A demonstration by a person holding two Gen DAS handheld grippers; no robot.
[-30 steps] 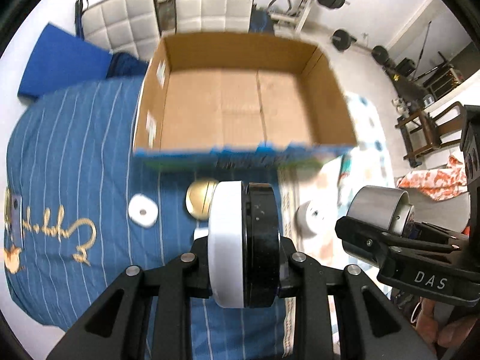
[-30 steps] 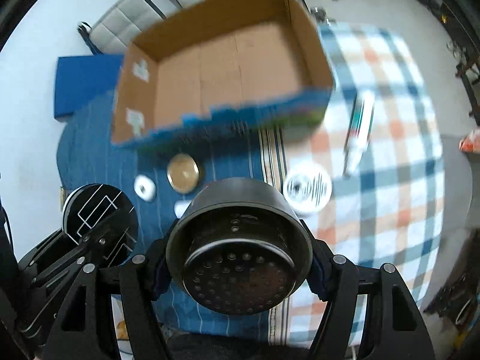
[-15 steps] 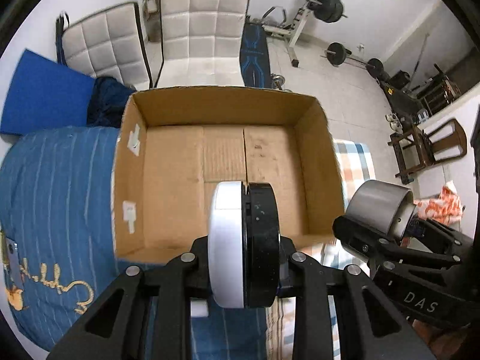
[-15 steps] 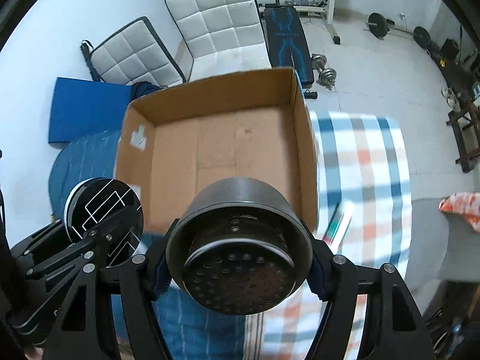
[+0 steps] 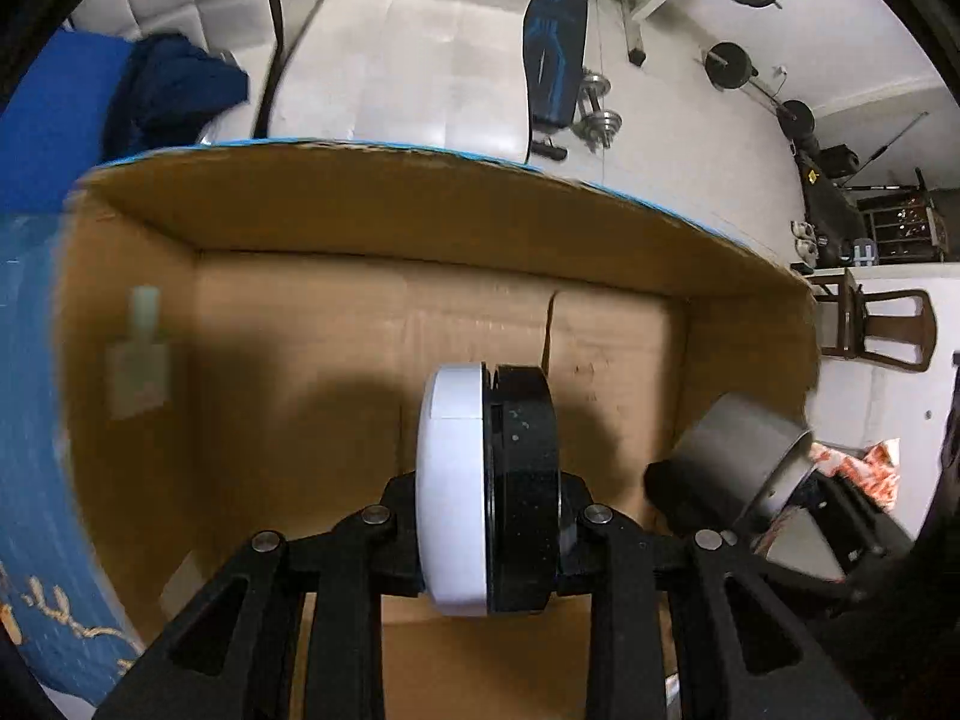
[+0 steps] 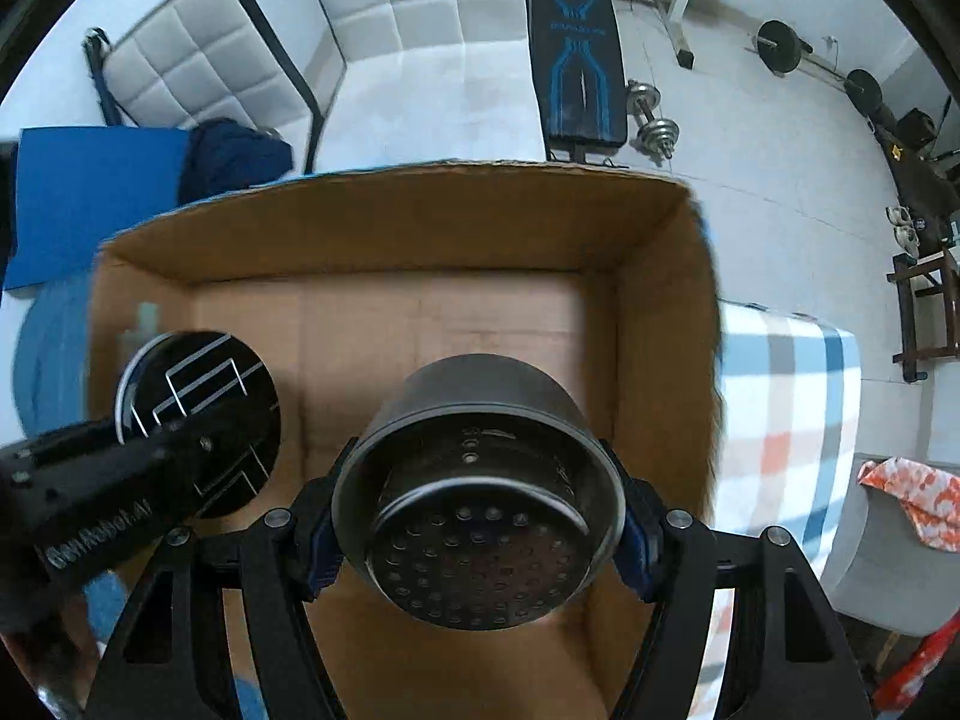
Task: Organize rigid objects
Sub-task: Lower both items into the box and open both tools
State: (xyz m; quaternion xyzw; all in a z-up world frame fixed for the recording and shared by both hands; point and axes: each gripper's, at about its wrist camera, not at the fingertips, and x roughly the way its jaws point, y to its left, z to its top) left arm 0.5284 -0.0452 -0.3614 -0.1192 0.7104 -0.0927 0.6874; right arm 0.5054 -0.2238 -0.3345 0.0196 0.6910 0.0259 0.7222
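My left gripper (image 5: 487, 498) is shut on a black and white disc (image 5: 486, 480), held on edge over the bare floor of the open cardboard box (image 5: 372, 222). In the right wrist view the same disc (image 6: 204, 414) shows its black face with white lines at the left. My right gripper (image 6: 477, 516) is shut on a dark metal cup with a perforated bottom (image 6: 480, 498), held above the box (image 6: 660, 312) near its right wall. The cup (image 5: 738, 456) also appears at the right of the left wrist view.
The box rests on a bed with a blue striped cover (image 5: 30, 480) at the left and a checked blanket (image 6: 792, 408) at the right. Beyond the box stand white quilted chairs (image 6: 432, 30), a blue mat (image 6: 90, 192), a weight bench (image 6: 576, 60) and dumbbells.
Both grippers have moved forward and down from over the bed to over the inside of the box. The small objects on the bed have passed out of view. Both grips are unchanged.
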